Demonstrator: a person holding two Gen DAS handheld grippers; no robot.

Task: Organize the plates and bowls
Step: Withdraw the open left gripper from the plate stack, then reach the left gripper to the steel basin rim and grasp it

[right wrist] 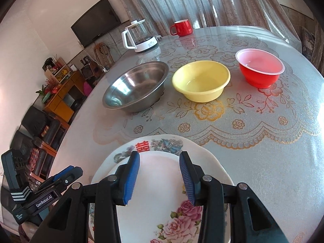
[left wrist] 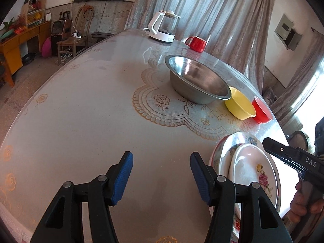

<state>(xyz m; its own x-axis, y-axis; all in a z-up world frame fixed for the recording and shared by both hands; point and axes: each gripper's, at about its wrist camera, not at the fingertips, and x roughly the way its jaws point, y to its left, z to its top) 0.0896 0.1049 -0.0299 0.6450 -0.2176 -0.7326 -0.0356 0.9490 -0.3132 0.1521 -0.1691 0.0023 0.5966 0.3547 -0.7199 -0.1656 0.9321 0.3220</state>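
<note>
Two stacked plates [right wrist: 162, 182] sit under the right gripper's [right wrist: 159, 179] open jaws; left gripper [left wrist: 161, 179] open too; careless nudges could slide them off the surface [left wrist: 81, 111].

White kettle [right wrist: 139, 37] and red mug [right wrist: 182, 27] at the table's [right wrist: 263, 162] far edge — wall-mounted television [right wrist: 96, 21] beyond.

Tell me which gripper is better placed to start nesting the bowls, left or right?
Probably the right. The right gripper hangs open above the stacked plates, facing the yellow bowl and red bowl. The left gripper is open over bare table.
</note>
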